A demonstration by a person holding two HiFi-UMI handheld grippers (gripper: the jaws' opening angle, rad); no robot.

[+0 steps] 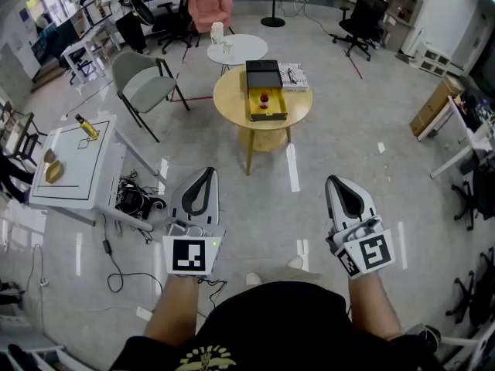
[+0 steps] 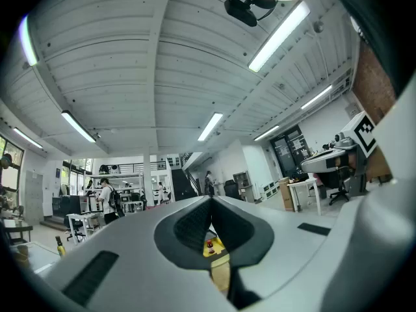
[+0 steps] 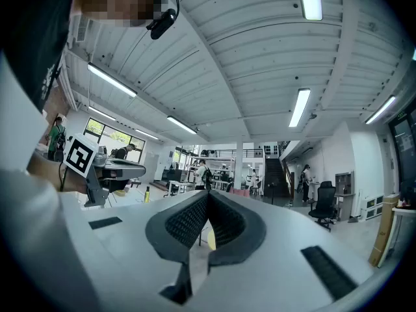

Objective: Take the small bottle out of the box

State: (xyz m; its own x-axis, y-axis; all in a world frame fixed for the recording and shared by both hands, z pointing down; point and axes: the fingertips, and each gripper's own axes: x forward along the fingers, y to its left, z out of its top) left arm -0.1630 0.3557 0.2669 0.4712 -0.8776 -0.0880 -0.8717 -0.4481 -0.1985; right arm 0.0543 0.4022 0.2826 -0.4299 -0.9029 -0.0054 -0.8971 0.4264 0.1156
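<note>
A yellow box point(image 1: 267, 105) with its black lid point(image 1: 263, 74) raised stands on a round wooden table point(image 1: 232, 99) some way ahead of me. A small red bottle point(image 1: 264, 99) stands upright inside it. Both grippers are held level over the floor, well short of the table. The left gripper point(image 1: 207, 171) is shut and holds nothing, and so is the right gripper point(image 1: 333, 180). In the left gripper view the left gripper point(image 2: 210, 201) has its tips meeting, and the bottle point(image 2: 209, 244) and box point(image 2: 220, 257) show through the gap below them. The right gripper point(image 3: 208, 195) is likewise shut and empty.
A booklet point(image 1: 295, 76) lies on the wooden table beside the box. Behind it stands a small white round table point(image 1: 247, 46), and a grey chair point(image 1: 144, 84) stands to its left. A white square table point(image 1: 77, 165) with a yellow bottle point(image 1: 87, 127) is at left, with cables point(image 1: 133, 201) beneath.
</note>
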